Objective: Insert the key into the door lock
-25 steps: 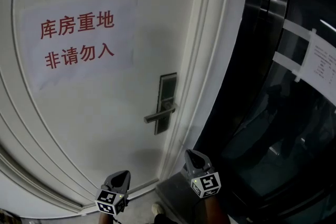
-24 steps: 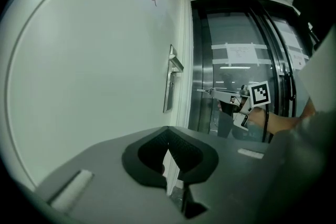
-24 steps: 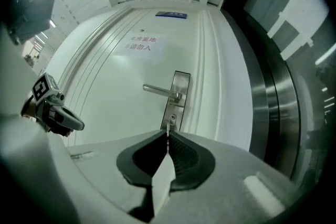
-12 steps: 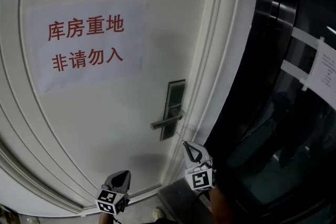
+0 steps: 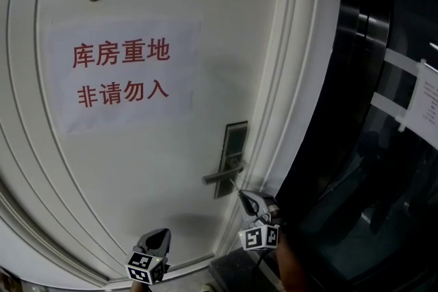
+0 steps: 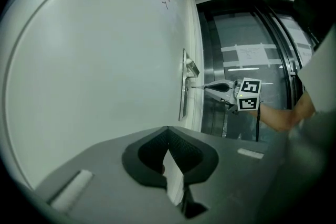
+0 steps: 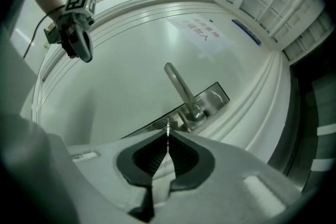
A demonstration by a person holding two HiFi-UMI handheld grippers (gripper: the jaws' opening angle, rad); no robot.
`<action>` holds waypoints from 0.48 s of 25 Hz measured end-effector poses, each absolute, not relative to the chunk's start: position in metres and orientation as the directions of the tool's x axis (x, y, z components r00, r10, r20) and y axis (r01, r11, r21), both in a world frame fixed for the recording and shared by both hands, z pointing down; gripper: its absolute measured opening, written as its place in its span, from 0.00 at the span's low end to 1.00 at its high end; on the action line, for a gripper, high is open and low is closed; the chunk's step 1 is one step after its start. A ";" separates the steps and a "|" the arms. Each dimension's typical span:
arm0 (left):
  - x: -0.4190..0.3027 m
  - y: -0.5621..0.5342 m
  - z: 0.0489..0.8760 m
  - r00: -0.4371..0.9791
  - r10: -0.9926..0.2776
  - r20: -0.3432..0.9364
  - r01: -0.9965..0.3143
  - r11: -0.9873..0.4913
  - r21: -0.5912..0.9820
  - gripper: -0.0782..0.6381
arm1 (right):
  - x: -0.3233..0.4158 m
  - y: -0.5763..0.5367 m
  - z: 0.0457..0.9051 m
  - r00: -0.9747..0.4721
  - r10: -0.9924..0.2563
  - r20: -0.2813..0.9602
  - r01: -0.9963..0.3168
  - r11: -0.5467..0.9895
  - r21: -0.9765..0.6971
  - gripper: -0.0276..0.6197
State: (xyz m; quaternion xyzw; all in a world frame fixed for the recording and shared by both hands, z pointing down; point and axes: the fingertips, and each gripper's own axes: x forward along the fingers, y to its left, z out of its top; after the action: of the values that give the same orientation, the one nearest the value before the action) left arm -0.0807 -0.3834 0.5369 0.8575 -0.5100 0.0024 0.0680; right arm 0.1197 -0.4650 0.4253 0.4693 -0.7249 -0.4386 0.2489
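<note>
Door: white panelled door bearing a paper notice printed in red characters.
Left gripper: grey two-jaw left gripper, low by the door's foot, jaws pressed together, nothing poking out.
Lock: upright steel lock plate with a lever handle.
Key: thin silver key, tip just beside the plate under the handle.
Right gripper: grey right gripper, pinching the key.
Change: a second ago it sat lower, well apart from the lock.
Meaning: approach nearly finished, insertion not yet done.

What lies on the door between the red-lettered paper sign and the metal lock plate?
Nothing: only bare white door between the paper sign and the metal lock plate; the head view shows it.
</note>
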 end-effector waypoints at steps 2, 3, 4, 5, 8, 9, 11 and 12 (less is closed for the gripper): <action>-0.081 -0.386 0.537 0.476 -0.877 0.072 -0.877 -0.466 0.116 0.11 | 0.118 -0.471 0.429 -0.432 -0.901 -0.041 -0.432 0.167 0.886 0.06; -0.081 -0.387 0.537 0.475 -0.877 0.072 -0.877 -0.465 0.116 0.11 | 0.117 -0.473 0.431 -0.431 -0.902 -0.038 -0.423 0.164 0.891 0.06; -0.081 -0.388 0.537 0.475 -0.877 0.073 -0.877 -0.465 0.116 0.11 | 0.117 -0.476 0.432 -0.429 -0.903 -0.038 -0.416 0.160 0.895 0.06; -0.081 -0.389 0.537 0.475 -0.877 0.074 -0.878 -0.465 0.117 0.11 | 0.117 -0.478 0.433 -0.426 -0.904 -0.038 -0.411 0.155 0.898 0.06; -0.083 -0.391 0.539 0.468 -0.880 0.078 -0.881 -0.457 0.121 0.11 | 0.118 -0.483 0.433 -0.424 -0.905 -0.036 -0.411 0.157 0.898 0.06; -0.084 -0.391 0.539 0.466 -0.881 0.079 -0.882 -0.455 0.122 0.11 | 0.118 -0.485 0.433 -0.424 -0.905 -0.035 -0.410 0.158 0.898 0.06; -0.085 -0.393 0.539 0.463 -0.883 0.079 -0.883 -0.452 0.123 0.11 | 0.118 -0.487 0.433 -0.421 -0.906 -0.032 -0.400 0.154 0.904 0.06; -0.085 -0.394 0.539 0.462 -0.883 0.079 -0.884 -0.452 0.123 0.11 | 0.118 -0.488 0.433 -0.421 -0.907 -0.030 -0.393 0.153 0.907 0.06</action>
State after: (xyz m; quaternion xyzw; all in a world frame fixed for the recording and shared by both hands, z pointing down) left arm -0.0852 -0.3937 0.5395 0.8519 -0.5185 0.0018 0.0733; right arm 0.1176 -0.4882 0.4333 0.4603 -0.7060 -0.4603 0.2791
